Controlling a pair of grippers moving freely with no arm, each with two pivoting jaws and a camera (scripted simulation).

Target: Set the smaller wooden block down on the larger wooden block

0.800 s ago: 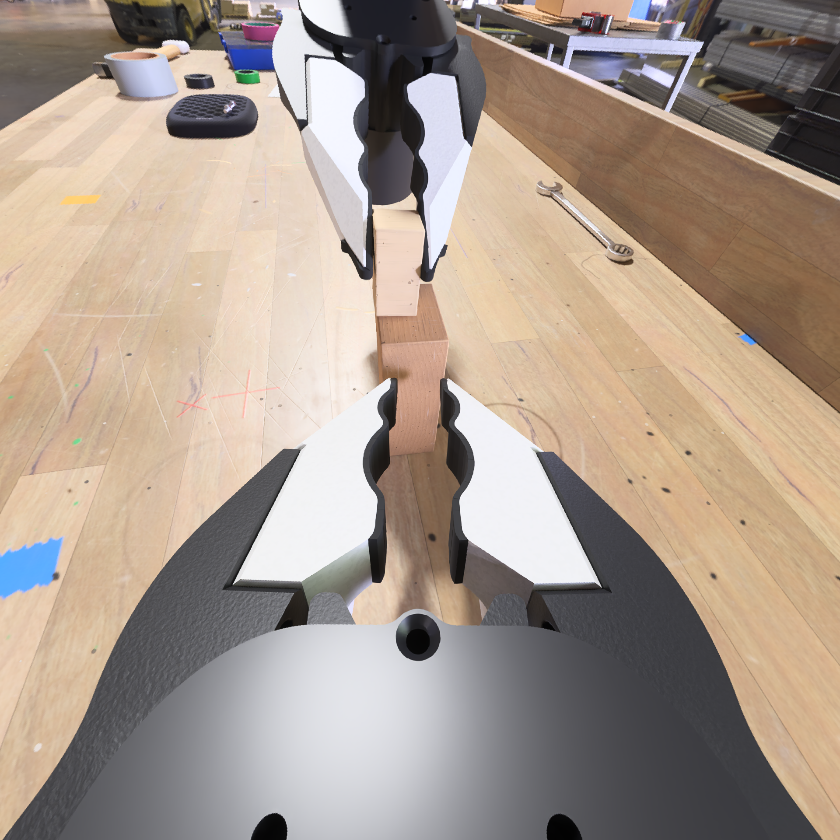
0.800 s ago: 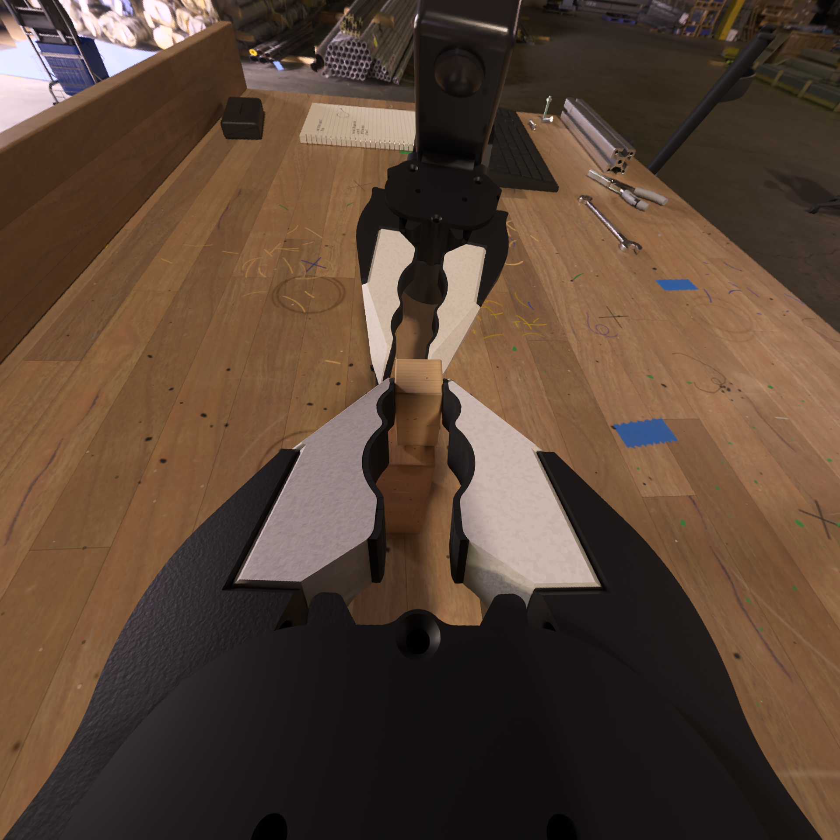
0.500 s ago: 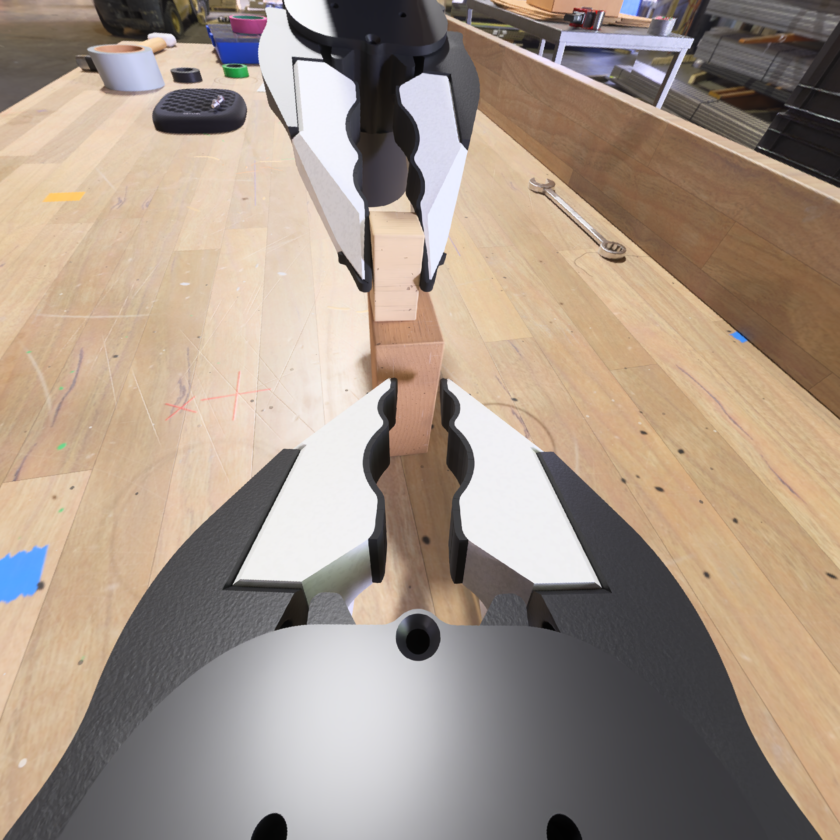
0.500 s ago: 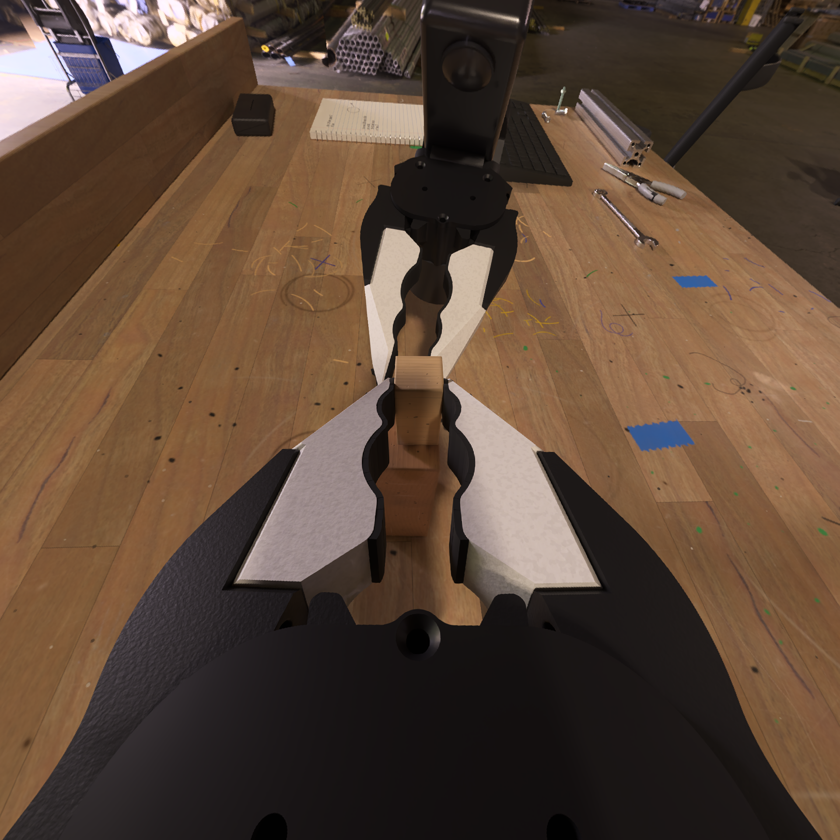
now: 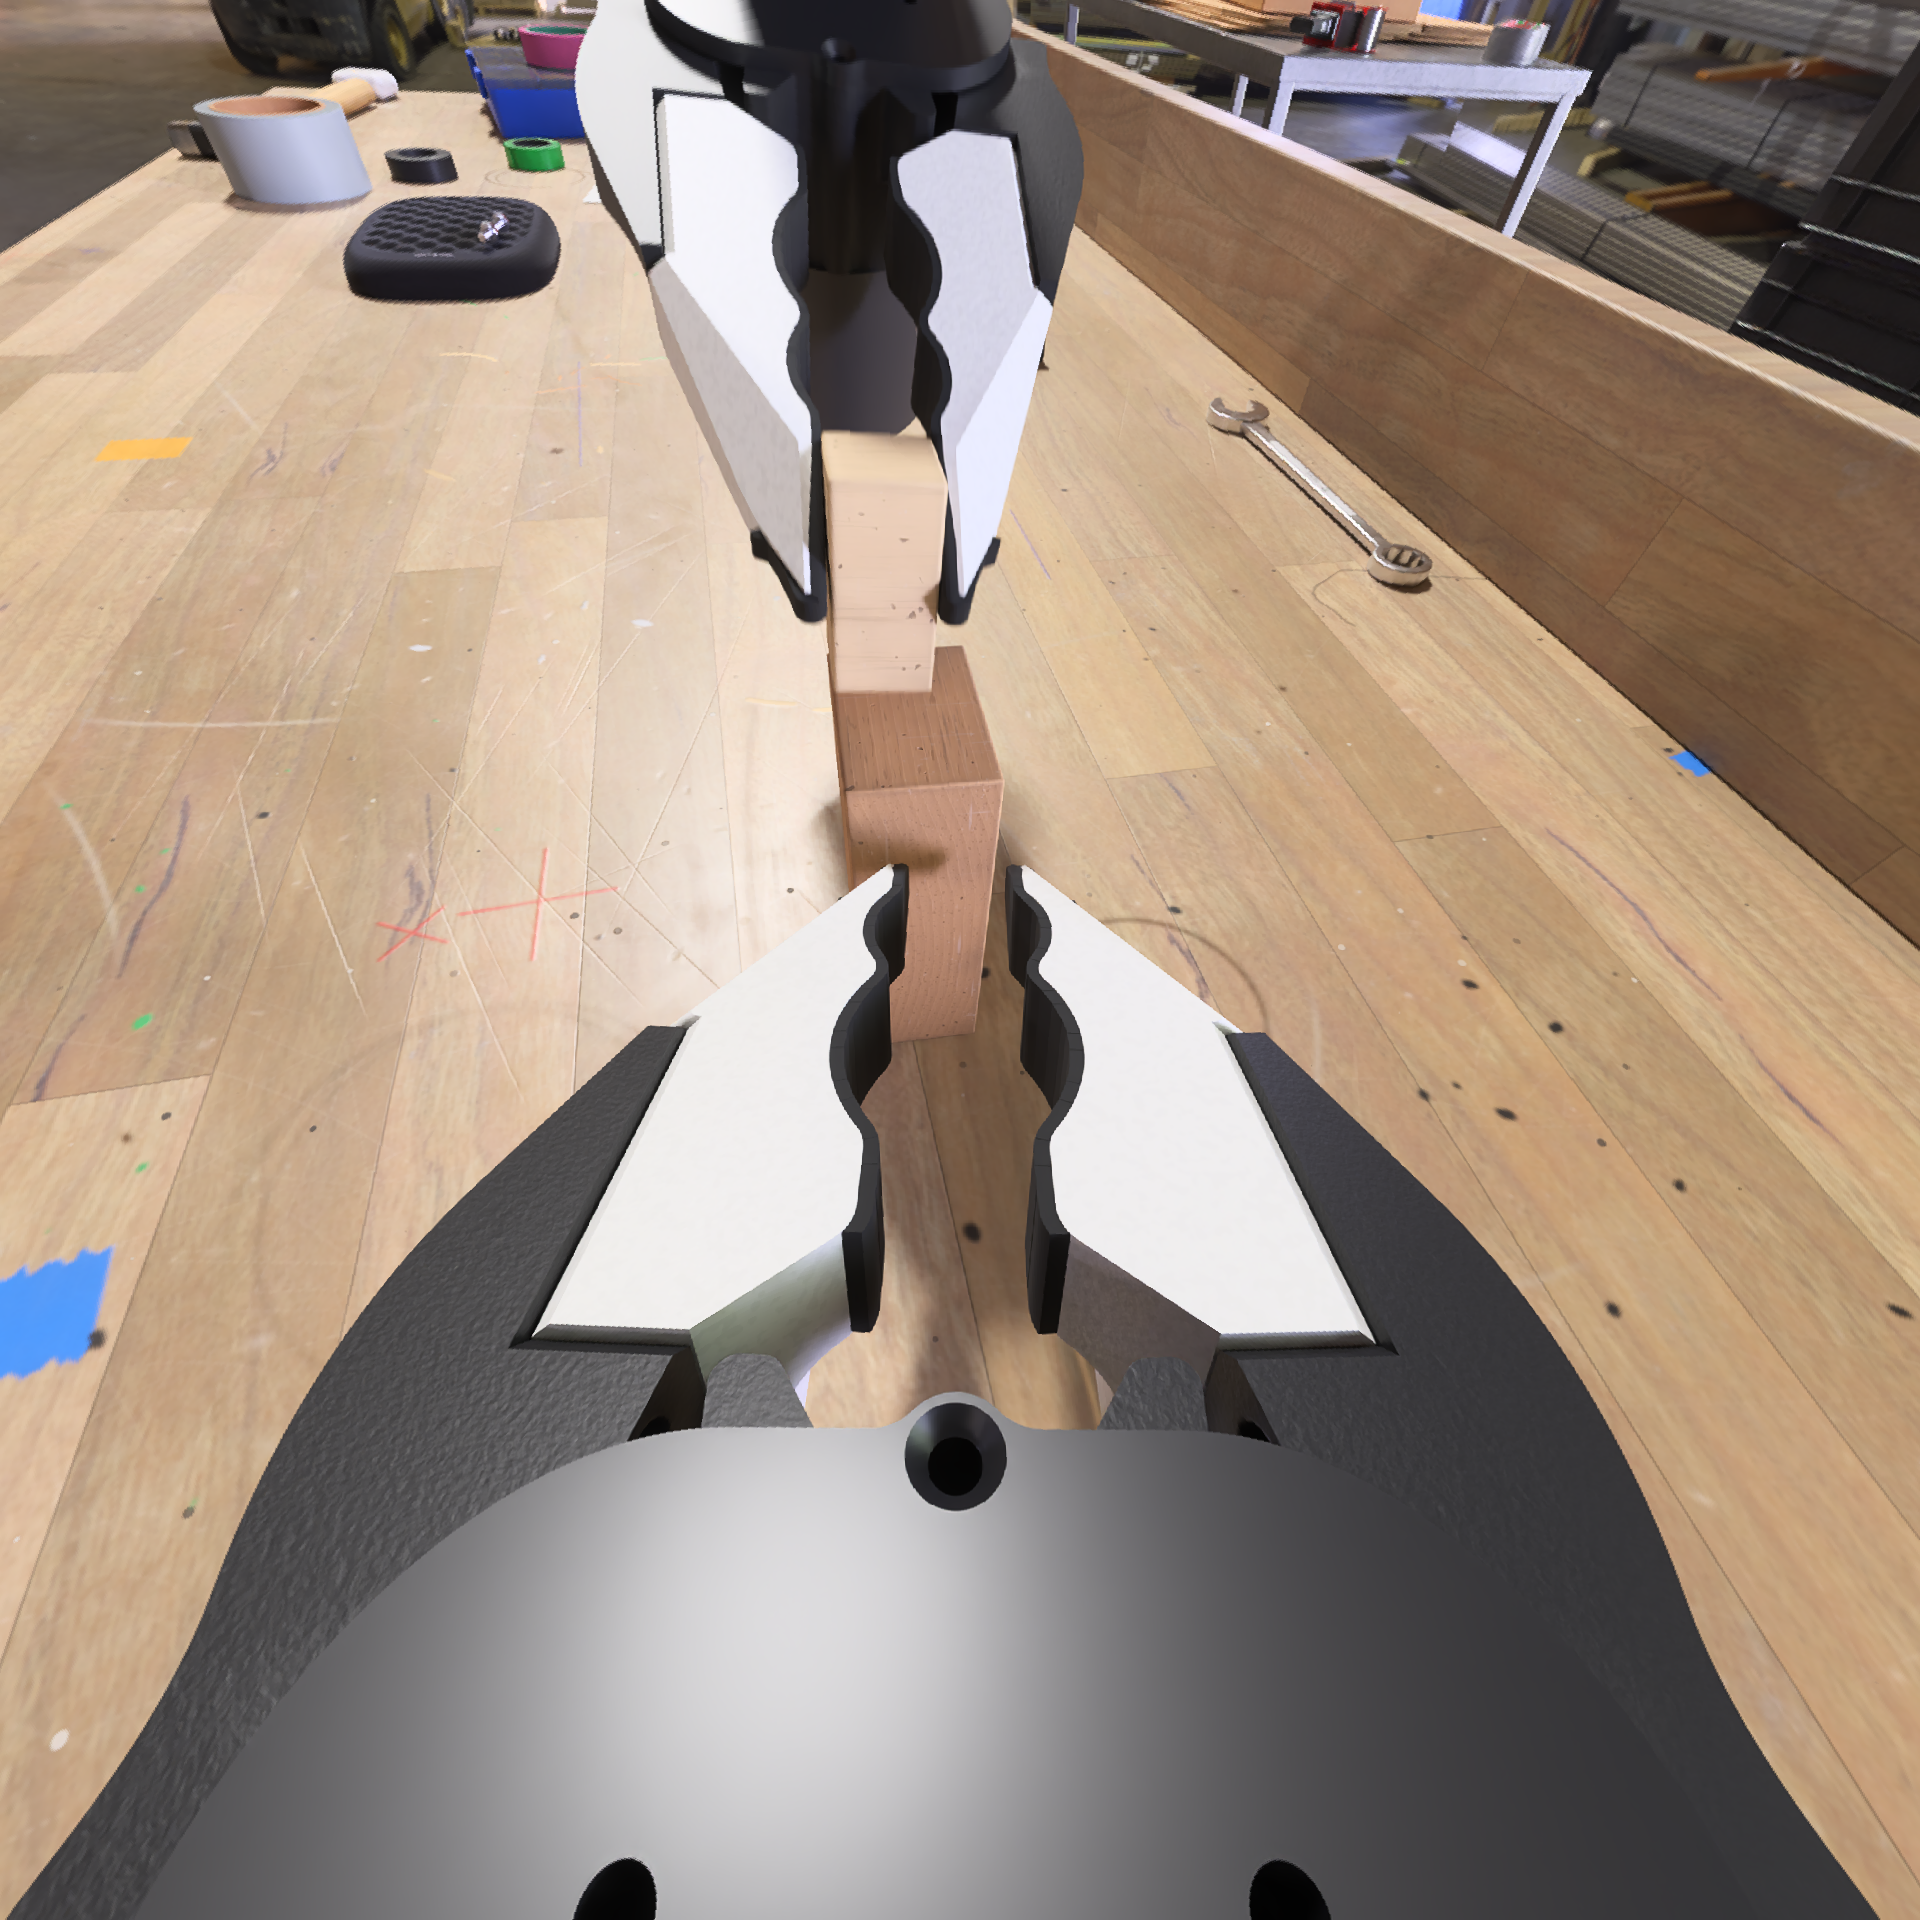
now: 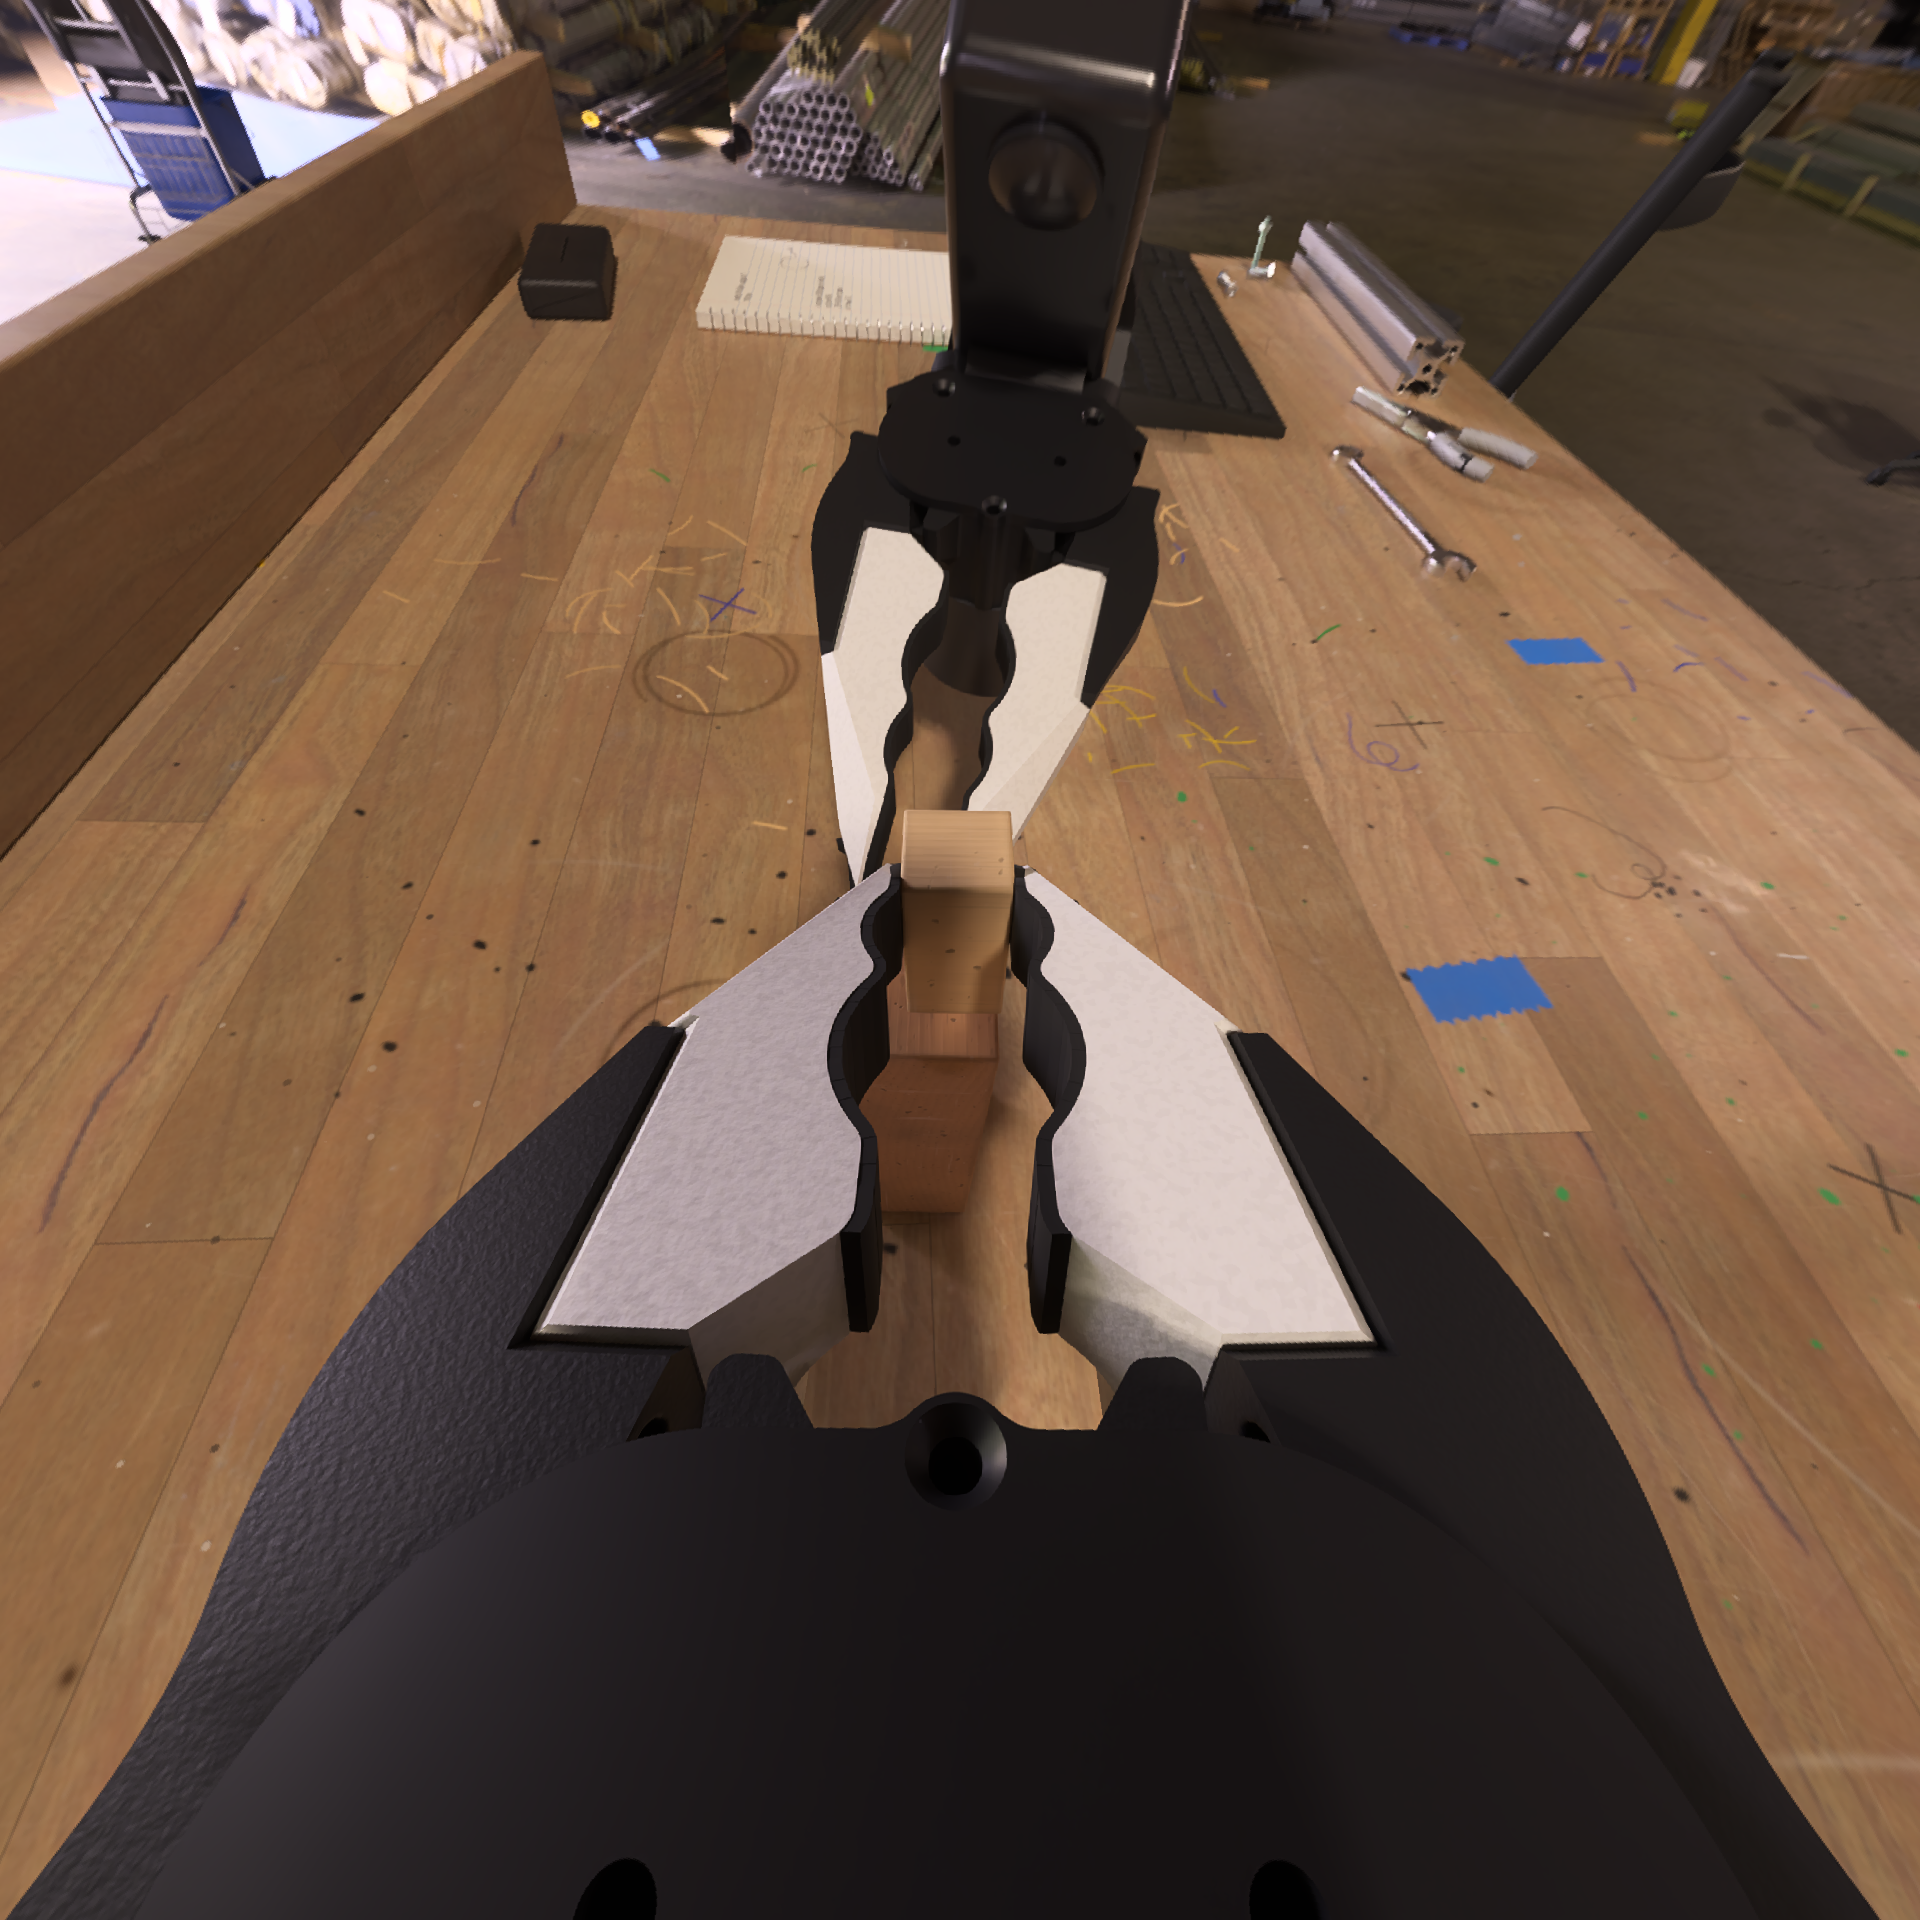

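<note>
The right gripper (image 6: 954, 883) is pinching the small, pale, square-cornered wooden block (image 5: 883, 561) between its jaws, holding it upright at the far edge of the larger, reddish-brown wooden block (image 5: 920, 821), which is standing on the scuffed plank counter (image 5: 416, 779). Whether the two are touching is unclear. At 6 o'clock, the left gripper (image 5: 954, 883) is waiting, jaws spread and empty. The pale block is looking light, rigid and smooth-faced, best gripped across its flat sides.
</note>
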